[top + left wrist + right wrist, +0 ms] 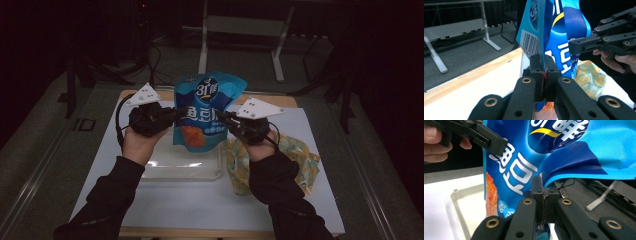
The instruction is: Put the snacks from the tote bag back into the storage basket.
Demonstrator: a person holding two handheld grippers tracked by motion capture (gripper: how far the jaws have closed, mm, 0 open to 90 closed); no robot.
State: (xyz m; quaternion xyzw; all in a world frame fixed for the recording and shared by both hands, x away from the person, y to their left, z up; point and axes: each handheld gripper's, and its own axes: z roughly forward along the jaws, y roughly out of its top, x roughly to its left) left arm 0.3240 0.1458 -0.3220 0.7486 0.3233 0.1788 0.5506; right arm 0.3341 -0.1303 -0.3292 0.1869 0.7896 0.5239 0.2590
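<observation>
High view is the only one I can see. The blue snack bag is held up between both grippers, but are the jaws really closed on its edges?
Observer: Yes for the left gripper. In the left gripper view its two black jaws are pressed together on the side seam of the glossy blue plastic snack bag, just below the barcode.
Operator: And the right one?
Observer: The right gripper is also shut on the bag; the right gripper view shows its jaws pinching the opposite edge.
Operator: What lies under the bag?
Observer: In the right gripper view, the raised rim of the clear shallow plastic tray shows below the bag. The bag hangs above it, not touching it as far as I can see.
</observation>
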